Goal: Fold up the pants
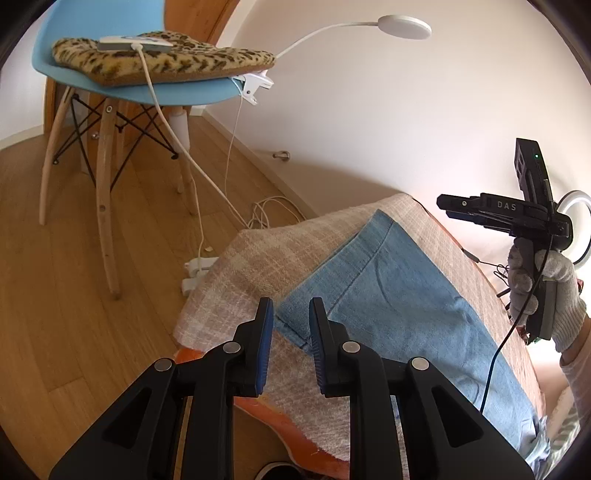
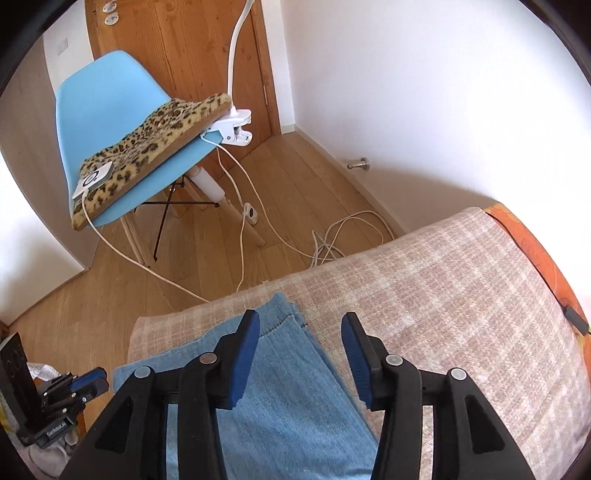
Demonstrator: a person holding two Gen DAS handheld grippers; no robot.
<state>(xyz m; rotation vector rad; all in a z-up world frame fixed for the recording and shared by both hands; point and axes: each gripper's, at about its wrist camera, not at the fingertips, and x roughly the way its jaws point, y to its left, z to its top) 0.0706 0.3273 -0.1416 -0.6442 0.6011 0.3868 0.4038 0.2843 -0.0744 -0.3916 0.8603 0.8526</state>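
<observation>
In the left wrist view, the left gripper (image 1: 291,314) hovers with its blue-padded jaws parted by a narrow gap and nothing between them, just above the hem corner of the light blue jeans (image 1: 399,295). The jeans lie flat on a beige plaid blanket (image 1: 258,266) that covers an orange-edged surface. To the right, a gloved hand (image 1: 546,295) holds the right gripper (image 1: 443,206) in the air above the blanket's far edge; its jaw gap cannot be judged from here. Behind stand a blue chair (image 1: 122,70) with a leopard-print cushion (image 1: 166,59) and a white clip lamp (image 1: 404,26). In the right wrist view, the right gripper (image 2: 300,334) has its jaws spread wide and empty, poised over the jeans' (image 2: 288,398) hem end on the blanket (image 2: 443,295). The left gripper (image 2: 92,380) shows at lower left, beside the blanket's edge. White cables (image 2: 332,240) trail across the wooden floor (image 2: 295,177).
</observation>
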